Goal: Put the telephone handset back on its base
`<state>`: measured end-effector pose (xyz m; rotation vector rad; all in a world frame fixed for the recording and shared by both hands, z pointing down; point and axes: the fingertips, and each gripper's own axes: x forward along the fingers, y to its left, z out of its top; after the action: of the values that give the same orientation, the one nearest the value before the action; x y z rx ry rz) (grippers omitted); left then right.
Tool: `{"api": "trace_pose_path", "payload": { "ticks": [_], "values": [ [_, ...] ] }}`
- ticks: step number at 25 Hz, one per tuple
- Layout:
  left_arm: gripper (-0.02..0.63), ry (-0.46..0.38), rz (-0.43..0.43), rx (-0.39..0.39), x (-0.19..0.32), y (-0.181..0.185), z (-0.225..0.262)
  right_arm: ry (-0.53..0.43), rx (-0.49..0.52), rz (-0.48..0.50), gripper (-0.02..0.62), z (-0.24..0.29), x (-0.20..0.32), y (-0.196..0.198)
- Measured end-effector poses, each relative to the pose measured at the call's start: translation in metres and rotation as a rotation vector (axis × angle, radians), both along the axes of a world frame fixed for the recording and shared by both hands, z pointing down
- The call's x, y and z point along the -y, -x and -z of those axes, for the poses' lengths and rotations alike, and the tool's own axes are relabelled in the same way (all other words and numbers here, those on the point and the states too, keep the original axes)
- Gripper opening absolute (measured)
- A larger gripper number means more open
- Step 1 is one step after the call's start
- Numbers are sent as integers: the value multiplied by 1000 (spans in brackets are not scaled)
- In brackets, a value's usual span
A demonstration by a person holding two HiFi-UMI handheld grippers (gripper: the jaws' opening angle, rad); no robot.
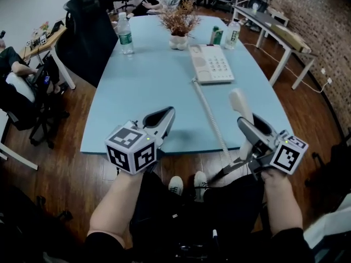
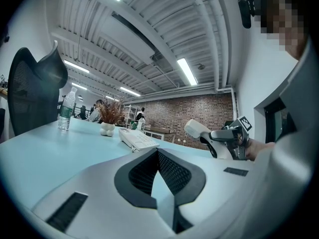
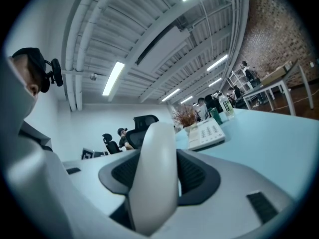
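Note:
The white telephone base (image 1: 211,63) lies on the light blue table (image 1: 148,86) at the far middle, its cradle bare. A coiled cord (image 1: 211,114) runs from it toward the table's near edge. My right gripper (image 1: 249,126) is shut on the white handset (image 1: 240,104) and holds it tilted above the near right part of the table. In the right gripper view the handset (image 3: 154,173) fills the gap between the jaws, with the base (image 3: 205,135) ahead. My left gripper (image 1: 166,115) hovers over the near edge, shut and holding nothing; its view shows the base (image 2: 135,139) ahead.
Behind the base stand a potted dried plant (image 1: 179,23), a green can (image 1: 216,35) and a water bottle (image 1: 233,33). Another bottle (image 1: 125,34) stands far left. A black office chair (image 1: 88,34) is at the table's left corner. A desk (image 1: 279,29) stands at the right.

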<state>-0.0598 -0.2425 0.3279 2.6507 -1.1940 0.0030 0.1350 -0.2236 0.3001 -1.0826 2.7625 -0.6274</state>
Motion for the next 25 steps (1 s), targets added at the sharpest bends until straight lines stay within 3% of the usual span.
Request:
{"api": "trace_pose_path", "payload": {
  "ticks": [6, 9, 12, 17, 25],
  "values": [
    [-5, -2, -8, 0, 2, -1, -2, -45, -59, 30, 238, 25, 50, 17],
    [-5, -1, -8, -2, 1, -1, -2, -5, -115, 50, 238, 23, 98, 36],
    [-5, -2, 4, -4, 2, 4, -2, 102, -204, -17, 238, 2, 159, 47],
    [-5, -2, 14, -13, 4, 8, -2, 161, -433, -108, 238, -22, 242, 76],
    [-5, 0, 23, -33, 5, 16, 0, 228, -460, -272, 238, -27, 321, 100]
  ]
}}
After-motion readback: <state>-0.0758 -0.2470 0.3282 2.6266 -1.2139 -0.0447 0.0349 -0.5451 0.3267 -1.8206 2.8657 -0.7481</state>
